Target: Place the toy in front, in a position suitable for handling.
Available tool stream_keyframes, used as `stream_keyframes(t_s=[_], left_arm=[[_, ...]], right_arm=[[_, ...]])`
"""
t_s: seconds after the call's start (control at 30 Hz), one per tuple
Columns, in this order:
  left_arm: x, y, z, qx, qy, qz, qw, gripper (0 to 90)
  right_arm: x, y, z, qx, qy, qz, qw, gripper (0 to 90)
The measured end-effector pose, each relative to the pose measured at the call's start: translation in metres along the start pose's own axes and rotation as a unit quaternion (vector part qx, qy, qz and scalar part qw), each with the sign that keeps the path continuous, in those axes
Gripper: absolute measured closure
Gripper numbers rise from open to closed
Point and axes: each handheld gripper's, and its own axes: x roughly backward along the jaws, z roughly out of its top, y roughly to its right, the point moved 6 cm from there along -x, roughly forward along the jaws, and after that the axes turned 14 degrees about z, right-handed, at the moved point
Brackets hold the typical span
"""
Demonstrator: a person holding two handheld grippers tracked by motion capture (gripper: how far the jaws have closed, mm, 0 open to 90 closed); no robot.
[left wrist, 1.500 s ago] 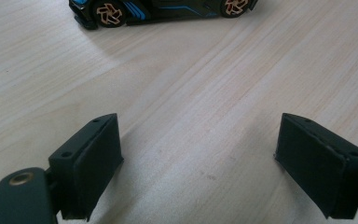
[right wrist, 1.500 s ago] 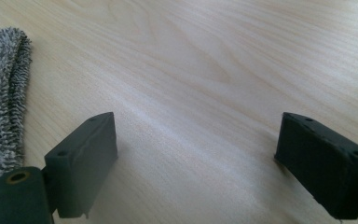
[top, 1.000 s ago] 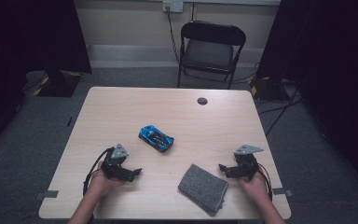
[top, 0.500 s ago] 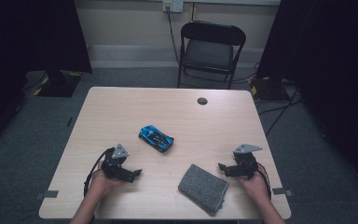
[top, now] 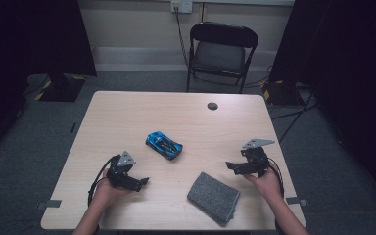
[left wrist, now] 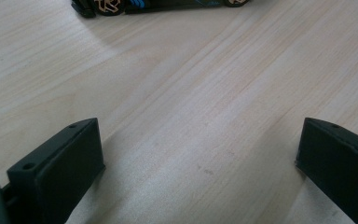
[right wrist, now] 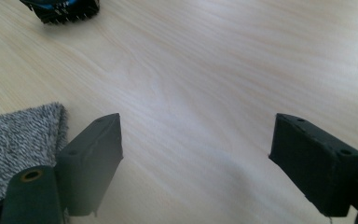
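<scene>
Both tools rest low on the wooden table (top: 127, 117), each with jaws spread wide and nothing between them. The blue toy car (top: 164, 145) sits ahead of the left gripper (top: 144, 180), well apart from it. The grey cloth (top: 213, 197) lies just beside the right gripper (top: 229, 165), at its left jaw.

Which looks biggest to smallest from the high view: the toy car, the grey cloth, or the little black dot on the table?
1. Grey cloth
2. Blue toy car
3. Black dot, farther from the camera, yet clearly smallest.
</scene>
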Motion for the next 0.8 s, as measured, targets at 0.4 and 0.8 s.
stream_keyframes(t_s=[0.4, 0.8], left_arm=[[0.0, 0.0, 0.0, 0.0, 0.0, 0.0, 1.0, 0.0], [0.0, 0.0, 0.0, 0.0, 0.0, 0.0, 1.0, 0.0]], right_arm=[[-0.023, -0.023, 0.037, 0.032, -0.011, 0.025, 0.9991, 15.2], [-0.056, -0.044, 0.06, 0.05, -0.029, 0.041, 0.9975, 14.4]])
